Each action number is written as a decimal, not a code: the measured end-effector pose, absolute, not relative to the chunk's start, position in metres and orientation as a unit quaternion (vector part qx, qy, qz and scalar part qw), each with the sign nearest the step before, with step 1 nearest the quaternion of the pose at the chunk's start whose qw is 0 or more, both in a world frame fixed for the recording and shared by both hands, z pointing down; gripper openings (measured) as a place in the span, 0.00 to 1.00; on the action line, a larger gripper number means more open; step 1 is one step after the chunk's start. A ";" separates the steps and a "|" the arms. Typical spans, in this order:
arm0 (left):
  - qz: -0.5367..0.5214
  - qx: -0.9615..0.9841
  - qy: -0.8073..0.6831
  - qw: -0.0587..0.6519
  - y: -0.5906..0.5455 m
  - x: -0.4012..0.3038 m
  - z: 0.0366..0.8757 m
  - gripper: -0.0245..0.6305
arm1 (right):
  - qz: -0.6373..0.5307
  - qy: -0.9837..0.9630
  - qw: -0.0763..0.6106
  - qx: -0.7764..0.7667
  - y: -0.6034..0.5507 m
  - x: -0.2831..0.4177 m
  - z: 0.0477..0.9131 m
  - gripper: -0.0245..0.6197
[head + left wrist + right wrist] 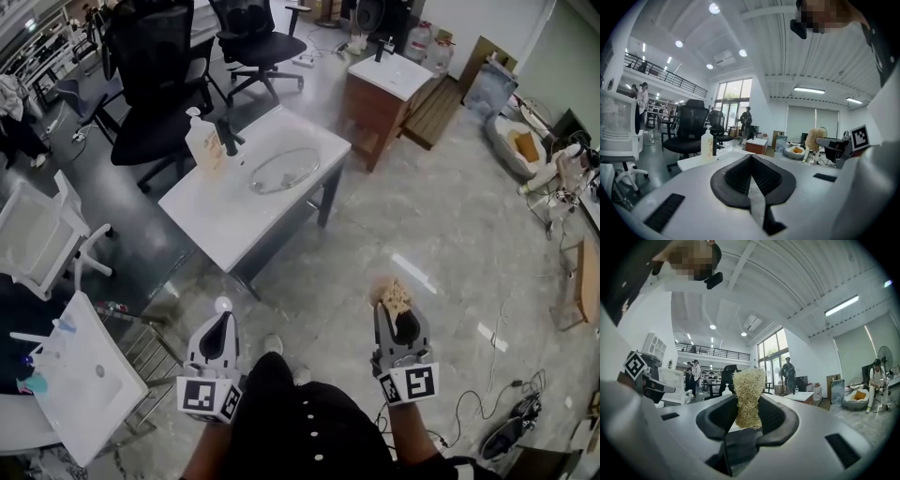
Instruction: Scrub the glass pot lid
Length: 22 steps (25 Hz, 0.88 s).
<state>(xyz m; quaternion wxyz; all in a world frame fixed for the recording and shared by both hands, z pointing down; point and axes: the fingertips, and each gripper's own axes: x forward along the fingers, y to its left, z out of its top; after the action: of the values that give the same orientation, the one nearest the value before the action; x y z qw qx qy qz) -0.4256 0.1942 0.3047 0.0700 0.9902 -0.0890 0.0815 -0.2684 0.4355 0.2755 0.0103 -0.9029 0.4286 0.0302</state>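
Head view: The glass lid (284, 171) lies flat in the basin toward the far end of the white counter (234, 230). A soap bottle (202, 141) and a black tap (228, 136) stand upright at the counter's left edge, just beside the basin. You hold both tools low over the floor, well apart from the counter. Your left gripper (222, 323) is closed. Your right gripper (395, 317) clamps a straw-coloured scrubber (395, 297).

Left gripper view: Its jaws meet tip to tip with nothing between them. The soap bottle (707, 144) stands on the counter's near edge beyond them.

Right gripper view: The jaws press on both sides of the scrubber (748, 397), which stands upright and rises above the jaw tips.
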 end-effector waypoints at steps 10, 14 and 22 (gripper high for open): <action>0.075 0.992 -0.078 0.065 0.184 -0.387 0.301 0.08 | 0.037 0.417 0.012 -0.908 0.432 -0.238 0.272 0.26; 0.075 0.992 -0.074 0.067 0.175 -0.364 0.303 0.08 | 0.039 0.413 0.009 -0.910 0.426 -0.216 0.270 0.26; 0.073 0.993 -0.068 0.065 0.151 -0.310 0.299 0.08 | 0.043 0.412 0.007 -0.910 0.401 -0.168 0.267 0.26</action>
<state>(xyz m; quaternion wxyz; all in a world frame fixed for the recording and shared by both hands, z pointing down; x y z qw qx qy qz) -0.3101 0.1512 0.2988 0.0650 0.9929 -0.0676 0.0727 -0.1678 0.4013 0.2671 0.0070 -0.9102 0.4120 0.0428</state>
